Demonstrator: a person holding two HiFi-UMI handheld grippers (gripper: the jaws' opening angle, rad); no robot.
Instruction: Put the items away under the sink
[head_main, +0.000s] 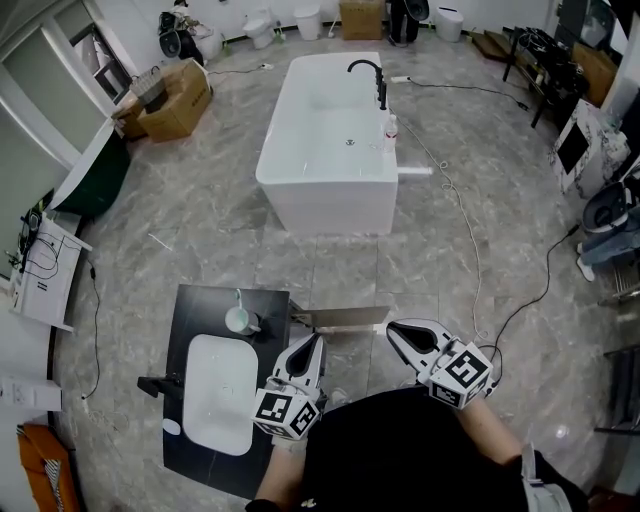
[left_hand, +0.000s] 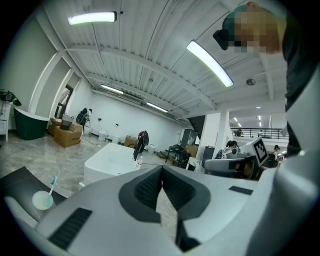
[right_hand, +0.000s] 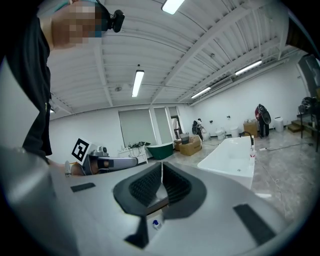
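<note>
1. A person is standing at the black flat-topped sink cabinet (head_main: 185, 300) with the white oval basin (head_main: 220, 395) set in it. They are holding a grey two-jaw tool in each hand.
2. The left gripper (head_main: 310, 343) is squeezing its jaws tight together, and nothing is in between.
3. The right gripper (head_main: 398, 332) is doing the same, with its jaws pressed together and carrying nothing.
4. Both are pointing out almost flat, away from the cabinet. I think they are waiting, not reaching.
5. A pale round cup with a toothbrush in it (head_main: 238, 319) is sitting on the cabinet top by the basin. It is not under the sink.
6. A grey flat panel (head_main: 340, 317), which looks like the cabinet's door, is sticking out open near the cup, maybe so things can go inside. I can't see what is in there.
7. This could be someone getting ready to put the cup away. It could also be someone who is done with other things while the door is hanging open.
8. I am looking for words, but I only find black-and-white square patterns on the marker cube (head_main: 287, 413) of each tool. I can't read any names or labels.
</note>
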